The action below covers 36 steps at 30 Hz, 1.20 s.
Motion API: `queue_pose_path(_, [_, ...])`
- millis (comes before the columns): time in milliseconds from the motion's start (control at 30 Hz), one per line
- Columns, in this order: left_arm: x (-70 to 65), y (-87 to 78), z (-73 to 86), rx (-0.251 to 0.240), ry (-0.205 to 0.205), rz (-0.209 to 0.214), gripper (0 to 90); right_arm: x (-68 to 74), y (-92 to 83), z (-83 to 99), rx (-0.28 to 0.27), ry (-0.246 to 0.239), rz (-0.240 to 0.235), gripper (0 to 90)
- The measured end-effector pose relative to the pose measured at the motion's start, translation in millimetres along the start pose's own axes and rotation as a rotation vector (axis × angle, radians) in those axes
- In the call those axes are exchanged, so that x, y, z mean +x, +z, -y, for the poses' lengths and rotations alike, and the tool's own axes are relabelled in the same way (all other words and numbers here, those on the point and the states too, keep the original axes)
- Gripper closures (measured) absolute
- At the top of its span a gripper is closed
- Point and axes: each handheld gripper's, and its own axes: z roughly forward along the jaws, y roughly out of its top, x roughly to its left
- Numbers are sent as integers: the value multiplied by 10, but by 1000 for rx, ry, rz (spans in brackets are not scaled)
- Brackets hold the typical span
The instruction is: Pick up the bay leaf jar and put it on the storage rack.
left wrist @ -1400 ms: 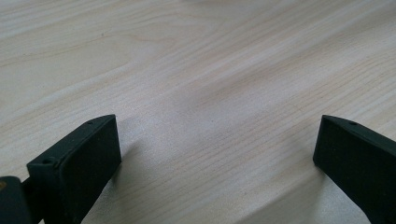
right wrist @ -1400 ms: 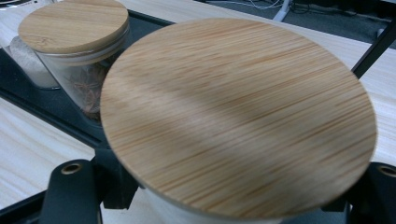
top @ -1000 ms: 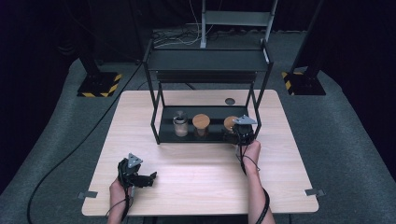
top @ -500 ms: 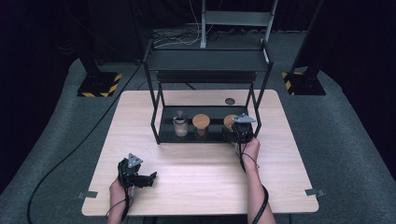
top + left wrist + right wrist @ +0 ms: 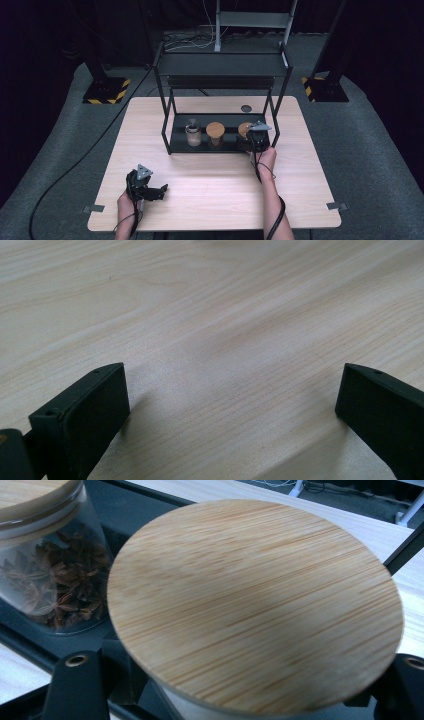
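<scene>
A pale wooden table [image 5: 210,190] stands on grey carpet [image 5: 370,150] in a dark room.

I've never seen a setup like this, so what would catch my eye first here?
Probably the black metal rack at the back of the wooden table, with three jars along its bottom shelf. The right gripper is shut on the rightmost jar, the one with a bamboo lid, while the left gripper rests open on bare tabletop near the front edge.
</scene>
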Motion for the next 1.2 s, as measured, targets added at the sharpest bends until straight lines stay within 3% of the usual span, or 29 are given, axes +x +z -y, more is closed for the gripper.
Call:
queue_pose_path(533, [-1,2,-3,0,4,0,3,-71,64,59,-9,59,-29,248])
queue_pose_path(1000, [-2,2,-3,0,4,0,3,-69,65,54,-1,56,-31,241])
queue_pose_path(1200, [-3,2,-3,0,4,-1,3,-23,15,29,23,81,-28,77])
